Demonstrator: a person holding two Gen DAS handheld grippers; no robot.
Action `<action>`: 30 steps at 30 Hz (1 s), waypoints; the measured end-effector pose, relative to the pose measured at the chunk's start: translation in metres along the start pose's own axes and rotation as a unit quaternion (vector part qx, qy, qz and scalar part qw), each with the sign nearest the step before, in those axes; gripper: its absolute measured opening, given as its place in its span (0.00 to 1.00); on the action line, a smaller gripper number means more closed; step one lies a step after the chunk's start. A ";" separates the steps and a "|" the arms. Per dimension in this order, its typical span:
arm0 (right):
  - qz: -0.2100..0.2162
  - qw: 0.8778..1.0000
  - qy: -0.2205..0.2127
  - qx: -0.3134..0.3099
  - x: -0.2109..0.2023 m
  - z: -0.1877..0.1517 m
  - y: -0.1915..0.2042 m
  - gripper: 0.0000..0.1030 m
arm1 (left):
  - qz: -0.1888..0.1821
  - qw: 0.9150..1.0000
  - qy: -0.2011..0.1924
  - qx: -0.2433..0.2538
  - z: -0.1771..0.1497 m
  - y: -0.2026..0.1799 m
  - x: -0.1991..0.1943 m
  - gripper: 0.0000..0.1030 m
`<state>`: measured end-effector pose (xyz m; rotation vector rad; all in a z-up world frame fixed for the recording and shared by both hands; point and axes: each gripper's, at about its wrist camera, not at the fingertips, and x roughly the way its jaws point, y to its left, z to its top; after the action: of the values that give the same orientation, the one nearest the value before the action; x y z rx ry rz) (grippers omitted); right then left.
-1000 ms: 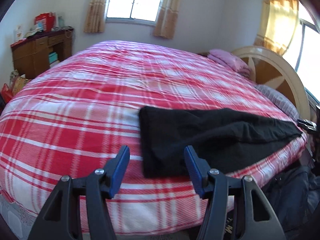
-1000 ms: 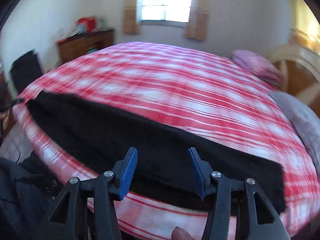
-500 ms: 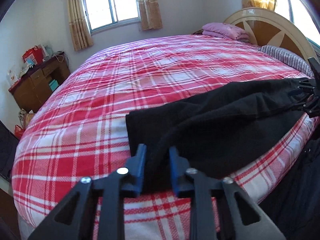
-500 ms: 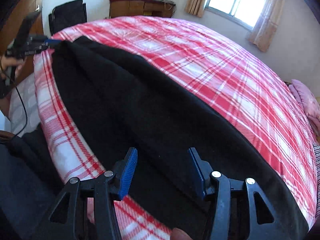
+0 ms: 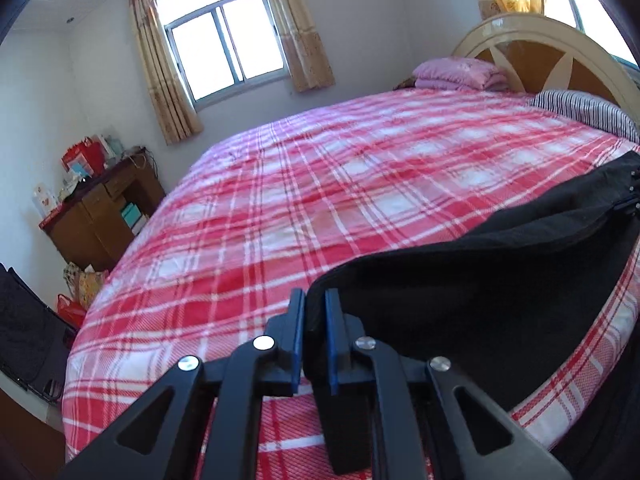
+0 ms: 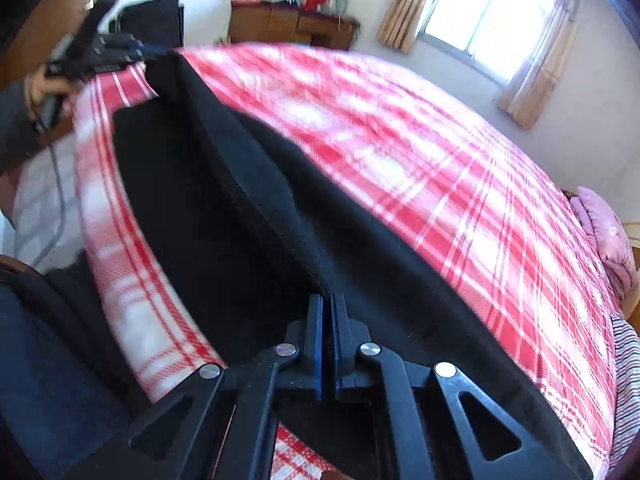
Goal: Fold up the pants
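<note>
Black pants (image 5: 472, 280) lie along the near edge of a bed with a red and white plaid cover (image 5: 320, 184). My left gripper (image 5: 314, 300) is shut on one end of the pants and lifts that edge off the cover. My right gripper (image 6: 326, 304) is shut on the other end of the pants (image 6: 248, 208), whose upper layer stretches taut between the two grippers. The left gripper also shows far off in the right wrist view (image 6: 136, 50), the right gripper at the right edge of the left wrist view (image 5: 632, 196).
A wooden headboard (image 5: 536, 56), a folded pink blanket (image 5: 460, 74) and a striped pillow (image 5: 584, 110) are at the bed's head. A cluttered wooden desk (image 5: 100, 216) stands by the wall under a curtained window (image 5: 224, 44). A dark chair (image 6: 152, 20) is beside the bed.
Both grippers have closed on the pants ends, the right one within the last half second. The gripped edge has risen off the bed cover and pulled taut.
</note>
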<state>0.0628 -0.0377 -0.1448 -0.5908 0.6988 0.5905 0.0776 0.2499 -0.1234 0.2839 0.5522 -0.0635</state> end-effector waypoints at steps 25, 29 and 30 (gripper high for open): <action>0.088 0.993 0.078 -0.014 0.014 -0.042 0.012 0.06 | -0.006 0.999 0.003 -0.046 -0.078 0.039 -0.034 0.43; 0.081 0.995 0.061 0.004 0.007 -0.037 0.004 0.07 | -0.080 0.995 -0.022 -0.052 -0.050 0.001 -0.031 0.44; 0.080 0.995 0.056 0.012 0.005 -0.037 0.001 0.07 | -0.095 0.994 -0.021 -0.041 -0.044 -0.014 -0.027 0.44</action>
<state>0.0500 -0.0600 -0.1718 -0.5521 0.8640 0.6992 0.0304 0.2489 -0.1487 0.1497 0.5368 -0.2304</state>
